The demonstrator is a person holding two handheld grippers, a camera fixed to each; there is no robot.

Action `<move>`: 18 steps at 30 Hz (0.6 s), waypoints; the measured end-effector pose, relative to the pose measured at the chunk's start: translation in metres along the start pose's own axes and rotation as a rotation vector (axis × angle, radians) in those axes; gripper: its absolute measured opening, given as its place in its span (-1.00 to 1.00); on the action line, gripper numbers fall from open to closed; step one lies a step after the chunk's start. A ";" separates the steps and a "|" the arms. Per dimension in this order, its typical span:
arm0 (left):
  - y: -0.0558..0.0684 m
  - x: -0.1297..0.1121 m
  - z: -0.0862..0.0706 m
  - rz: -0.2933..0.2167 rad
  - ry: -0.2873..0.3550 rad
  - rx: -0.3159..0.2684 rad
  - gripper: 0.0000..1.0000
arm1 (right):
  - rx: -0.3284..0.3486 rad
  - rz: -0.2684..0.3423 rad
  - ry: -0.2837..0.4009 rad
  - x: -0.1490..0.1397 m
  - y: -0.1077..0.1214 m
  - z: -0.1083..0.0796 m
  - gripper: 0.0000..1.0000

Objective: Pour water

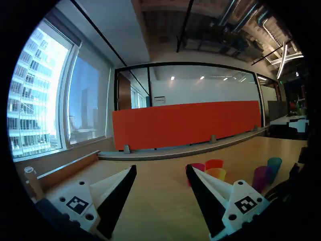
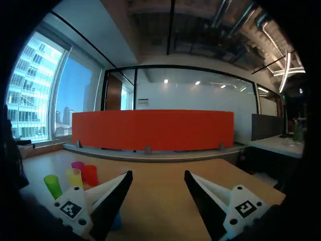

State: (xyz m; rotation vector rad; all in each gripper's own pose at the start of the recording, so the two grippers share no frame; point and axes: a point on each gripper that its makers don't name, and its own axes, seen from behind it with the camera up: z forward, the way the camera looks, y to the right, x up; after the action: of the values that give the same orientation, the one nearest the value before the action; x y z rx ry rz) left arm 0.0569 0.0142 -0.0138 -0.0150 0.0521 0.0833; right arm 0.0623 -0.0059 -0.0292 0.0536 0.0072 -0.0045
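Two spread, empty jaws of the left gripper [image 1: 160, 166] hang over the table [image 1: 160, 201] in the left gripper view, with a yellow cup [image 1: 216, 173] and a purple cup [image 1: 261, 176] standing beyond. Right gripper view: the right gripper [image 2: 158, 172] also has its jaws spread and empty; a green cup [image 2: 52, 185] and a red cup [image 2: 90, 174] stand leftward.

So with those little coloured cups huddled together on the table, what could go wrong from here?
The red cup, yellow cup and pink cup stand close together, so the open right gripper reaching for one could knock a neighbour over.
A blue object sits low, half hidden behind that gripper's finger, and could be bumped unseen.
I cannot tell which cups hold water, so any tip might wet the wooden table.
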 end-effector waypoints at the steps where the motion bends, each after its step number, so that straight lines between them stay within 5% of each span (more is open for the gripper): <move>1: 0.001 -0.001 0.000 0.002 0.000 0.001 0.83 | 0.000 -0.001 -0.001 0.000 0.000 0.000 1.00; 9: 0.001 -0.015 0.002 0.017 -0.001 0.018 0.83 | -0.009 -0.012 -0.001 0.003 0.000 -0.001 1.00; 18: -0.005 -0.031 0.004 -0.022 -0.009 0.024 0.83 | 0.000 -0.037 -0.007 0.006 -0.009 0.001 0.99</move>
State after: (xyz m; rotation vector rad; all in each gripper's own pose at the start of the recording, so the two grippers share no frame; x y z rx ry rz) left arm 0.0266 0.0071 -0.0081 0.0093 0.0435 0.0611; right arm 0.0679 -0.0146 -0.0289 0.0531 0.0010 -0.0419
